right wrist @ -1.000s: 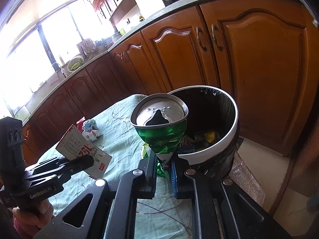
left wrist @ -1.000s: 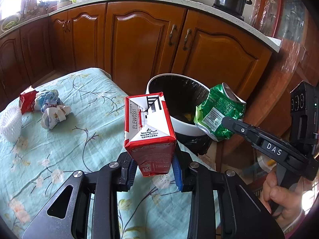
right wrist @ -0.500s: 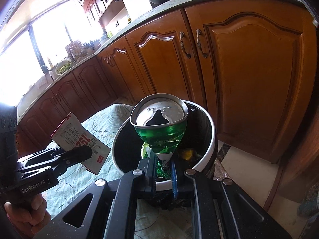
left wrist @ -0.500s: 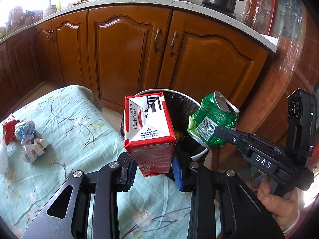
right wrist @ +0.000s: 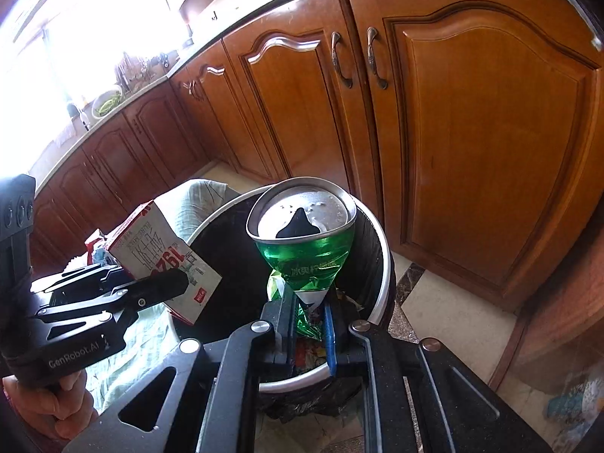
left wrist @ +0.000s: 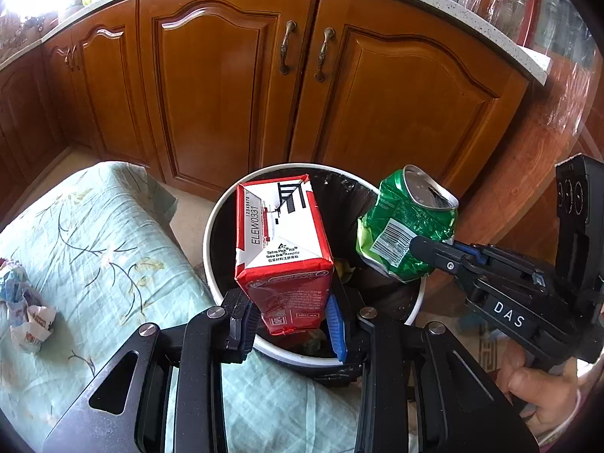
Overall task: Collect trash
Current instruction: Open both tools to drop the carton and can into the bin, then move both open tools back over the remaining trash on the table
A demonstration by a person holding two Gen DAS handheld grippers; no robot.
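Observation:
My left gripper [left wrist: 288, 321] is shut on a red and white drink carton [left wrist: 281, 249] and holds it over the white-rimmed trash bin [left wrist: 211, 226] lined with a black bag. My right gripper [right wrist: 309, 324] is shut on a crushed green can [right wrist: 302, 241], also above the bin [right wrist: 383, 287]. The can [left wrist: 406, 230] and right gripper show at the right of the left wrist view. The carton [right wrist: 162, 260] and left gripper [right wrist: 166, 287] show at the left of the right wrist view. Trash lies in the bin's bottom.
A table with a pale green floral cloth [left wrist: 94, 249] stands left of the bin, with crumpled wrappers [left wrist: 26, 313] on it. Brown wooden cabinets [left wrist: 226, 87] run behind the bin. The tiled floor [right wrist: 445, 302] shows to the right.
Both grippers have moved forward from over the table edge to over the bin, carrying the carton and the can. The wrappers have slid to the left edge of the left wrist view.

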